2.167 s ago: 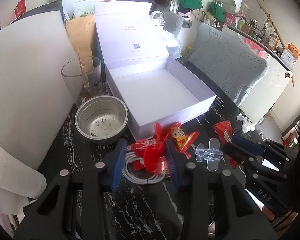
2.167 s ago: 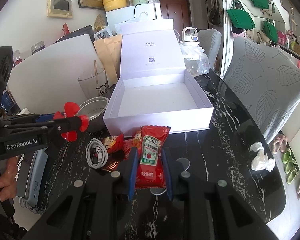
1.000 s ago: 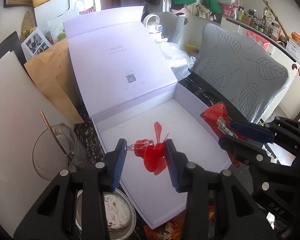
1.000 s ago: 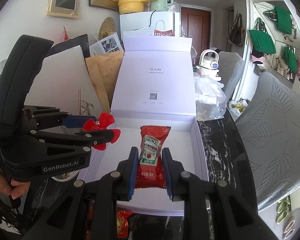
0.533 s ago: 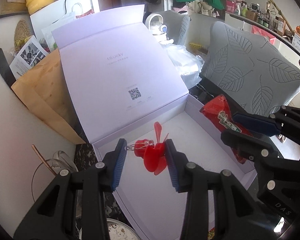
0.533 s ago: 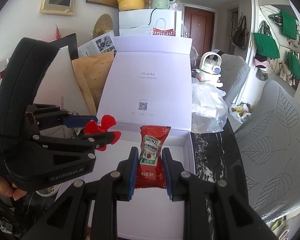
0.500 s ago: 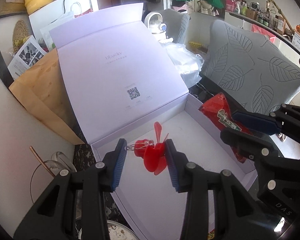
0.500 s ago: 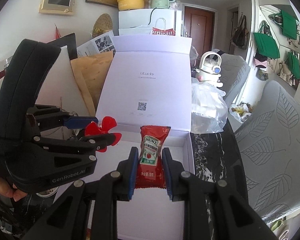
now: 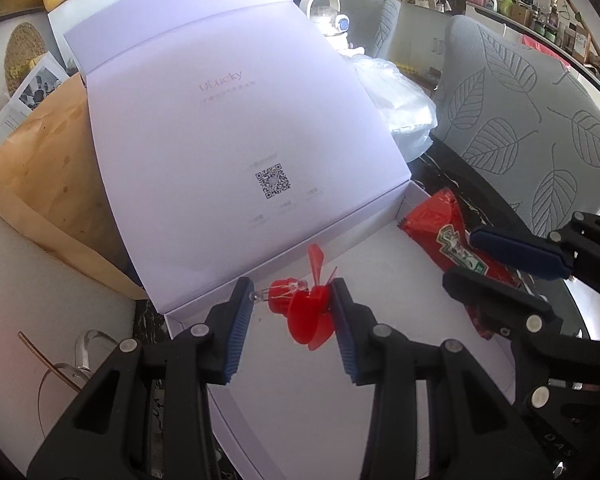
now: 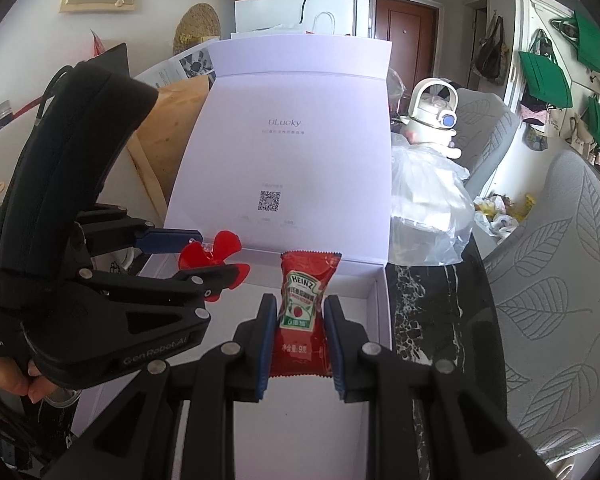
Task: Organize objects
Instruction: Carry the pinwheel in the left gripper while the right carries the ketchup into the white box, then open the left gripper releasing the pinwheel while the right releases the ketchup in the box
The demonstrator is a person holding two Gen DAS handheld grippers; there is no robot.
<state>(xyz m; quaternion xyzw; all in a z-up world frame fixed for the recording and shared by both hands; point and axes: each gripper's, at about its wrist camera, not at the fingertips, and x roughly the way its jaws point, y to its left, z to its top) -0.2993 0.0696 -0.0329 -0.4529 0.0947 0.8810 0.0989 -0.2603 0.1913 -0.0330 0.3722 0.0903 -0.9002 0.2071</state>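
Both loads hang over the white box point(image 9: 440, 360), so lower each w/ care & let go only once it's near the floor. Your left claw point(image 9: 294, 308) is clamped on the red fan toy point(image 9: 304, 312), over the box's back-left part. Your right claw point(image 10: 298, 320) is clamped on the ketchup sachet point(image 10: 306, 300), upright, nearer the right wall. Drop them well apart, no overlap. Box floor, as far as visible, is bare; lid point(image 10: 296, 152) stands open behind.
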